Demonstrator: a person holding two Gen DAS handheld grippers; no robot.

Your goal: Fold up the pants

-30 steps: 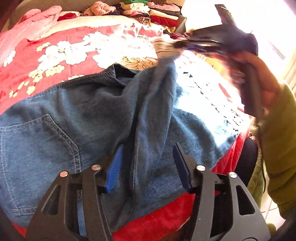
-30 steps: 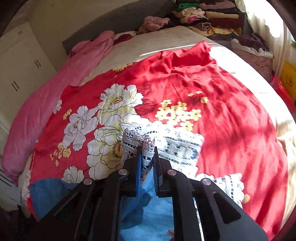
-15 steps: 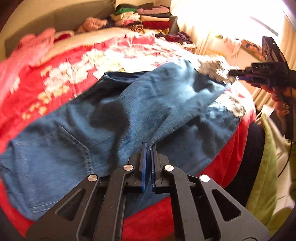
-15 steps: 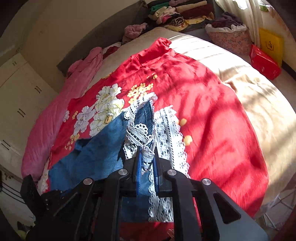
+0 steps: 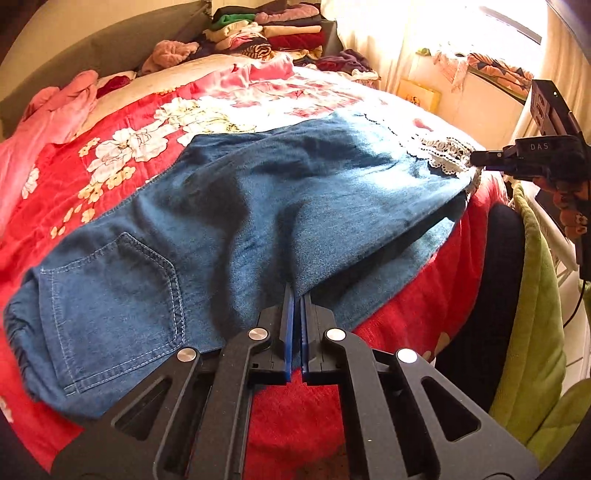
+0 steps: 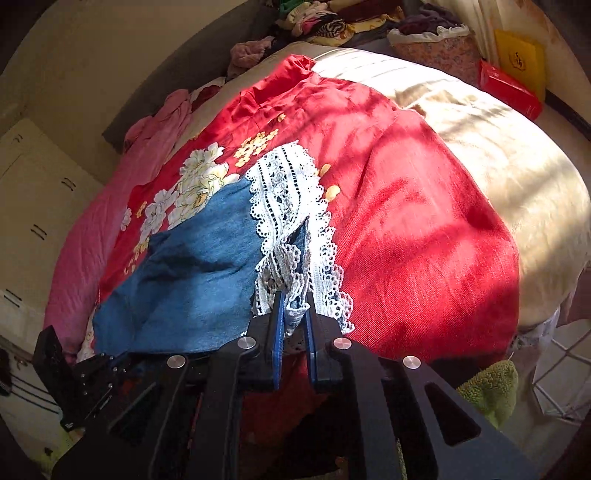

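Blue denim pants (image 5: 236,206) with white lace cuffs (image 5: 447,155) lie across a red floral blanket (image 5: 110,147), one leg folded over the other, back pocket at the left. My left gripper (image 5: 296,291) is shut on the denim's near edge at the crotch area. My right gripper (image 6: 293,299) is shut on the lace cuffs (image 6: 284,206) at the leg ends, holding them at the bed's edge; it shows at the far right of the left wrist view (image 5: 480,158). The denim (image 6: 192,266) stretches away to the left in the right wrist view.
Stacked folded clothes (image 5: 266,29) sit at the far end of the bed. A pink garment (image 5: 48,122) lies along the left side. A green towel (image 5: 532,314) hangs at the right. A red box (image 6: 509,88) and yellow box (image 6: 521,59) stand beyond the bed.
My left gripper closed on the denim edge. My right gripper pulled the lace cuffs outward to the right, drawing the legs flat and straight over the blanket.
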